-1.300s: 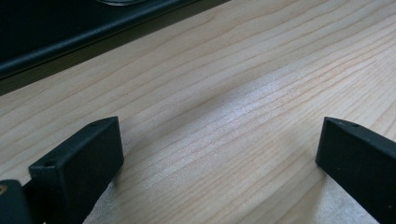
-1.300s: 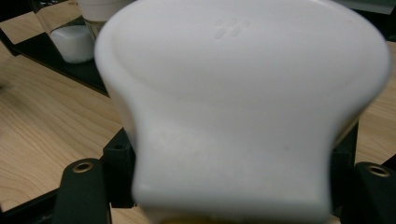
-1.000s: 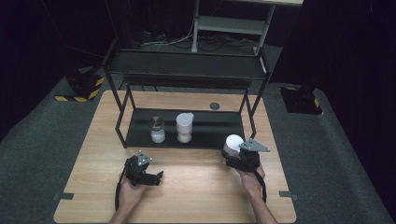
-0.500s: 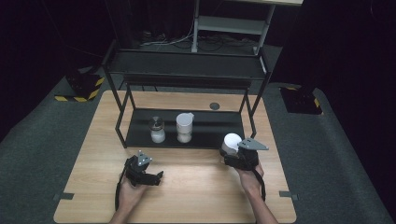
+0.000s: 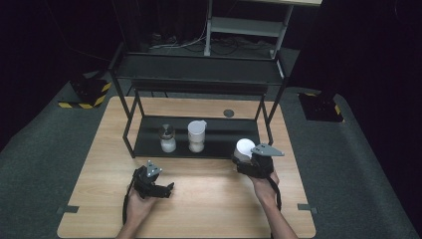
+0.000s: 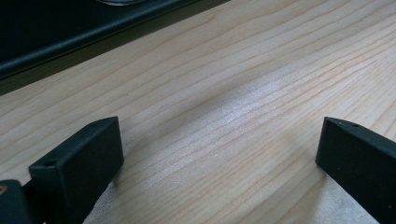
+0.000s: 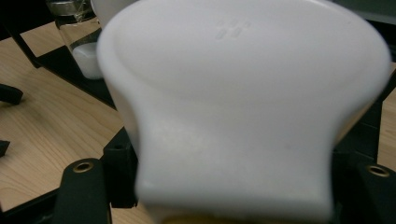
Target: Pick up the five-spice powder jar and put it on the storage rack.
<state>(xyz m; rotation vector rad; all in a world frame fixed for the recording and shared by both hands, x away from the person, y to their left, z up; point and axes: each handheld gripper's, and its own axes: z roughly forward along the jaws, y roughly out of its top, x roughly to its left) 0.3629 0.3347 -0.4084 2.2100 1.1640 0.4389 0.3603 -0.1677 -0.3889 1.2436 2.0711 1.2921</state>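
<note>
**White jar in the right gripper's grip at the rack's front edge**

- Landmark: the black rack [image 5: 199, 79], standing on the far half of the wooden table [image 5: 99, 149].
- Nearest, well in front of the rack's left half: left gripper [image 5: 158, 188], held low over the table. In the left gripper view its jaws stand wide apart, bare wood grain between them, nothing held. The rack's dark bottom edge runs across the top of that view.
- In front of the rack's right end: right gripper [image 5: 245, 160], grey three-cornered plate on top. Jaws clamped on a white jar [image 5: 244, 148]; white lid [image 7: 261, 65] faces the right gripper view close up, blurred, the dark jaws either side of the jar's lower body.
- The white jar sits at the front edge of the rack's lower shelf [image 5: 219, 134], near its right front leg. Whether it rests on the shelf or hangs just off it, cannot tell.
- On the lower shelf, left of the held jar: a pale cup with a spout [image 5: 197, 134], near the middle.
- Left of the cup: a glass jar [image 5: 167, 138] with a dark cap, white contents in its lower part.
- Beyond the rack on the table: a small dark round disc [image 5: 228, 113]
</note>
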